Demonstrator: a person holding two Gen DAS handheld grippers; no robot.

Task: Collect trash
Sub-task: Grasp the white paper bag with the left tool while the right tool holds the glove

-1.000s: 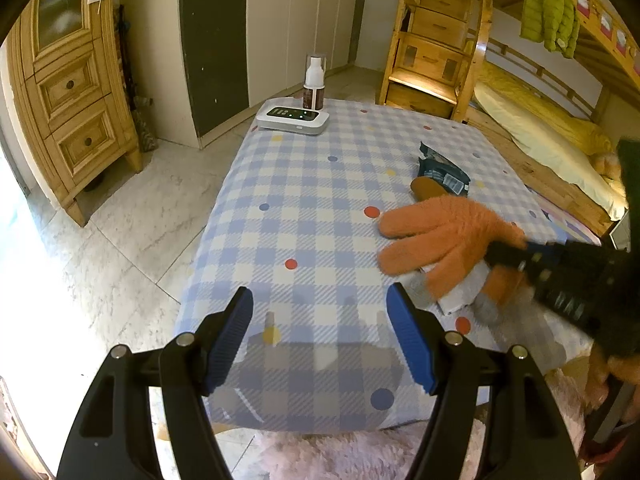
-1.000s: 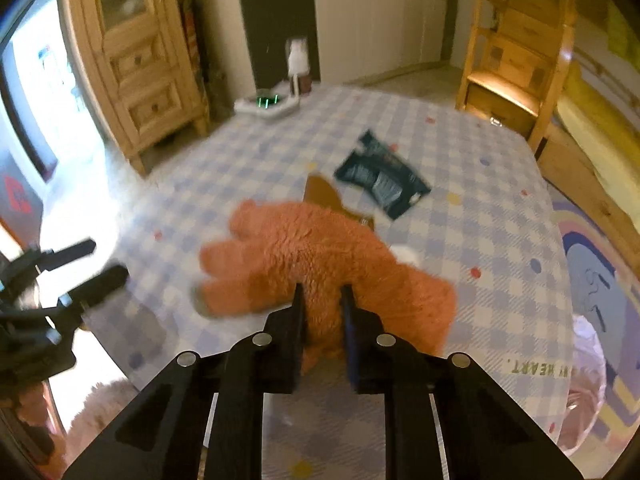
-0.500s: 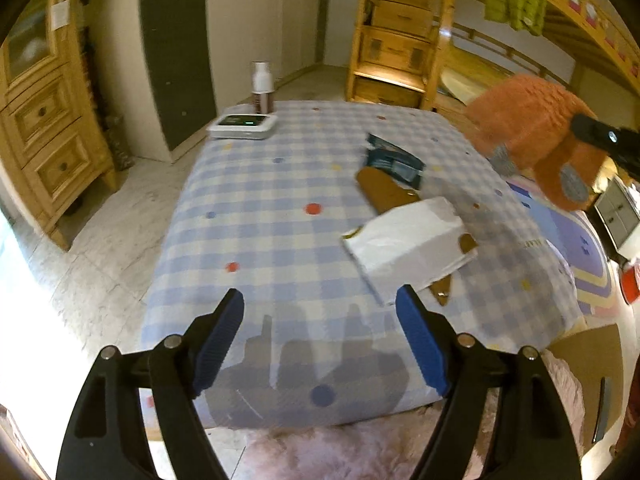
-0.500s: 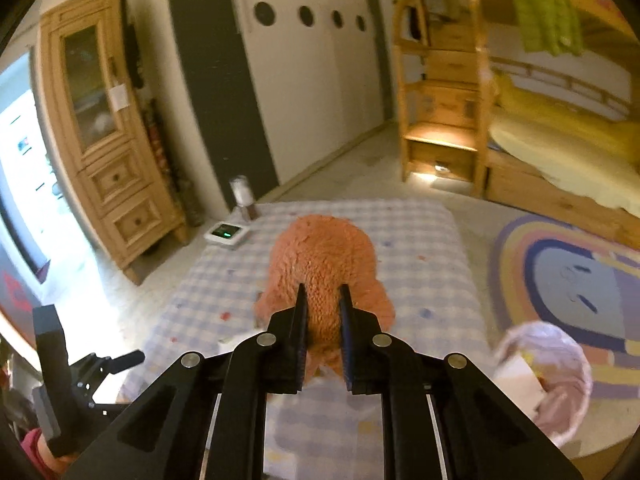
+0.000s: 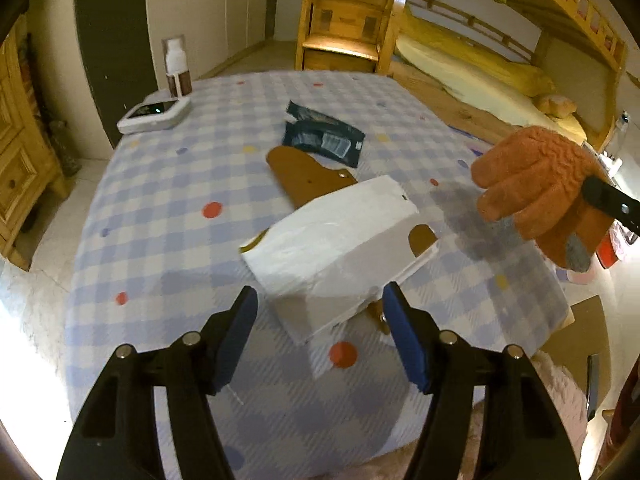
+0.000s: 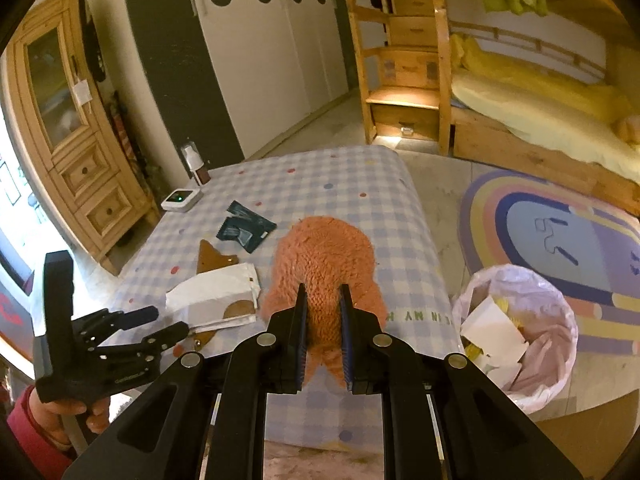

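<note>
Orange glove has been lifted clear — pinched in the narrowly set right gripper. White bag is now uncovered on the table; the empty left gripper is closing toward it.

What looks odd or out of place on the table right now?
The right gripper holds an orange glove above the table, hardly trash. The white paper bag lies crooked over a brown leather piece, between the closing left gripper jaws.
</note>
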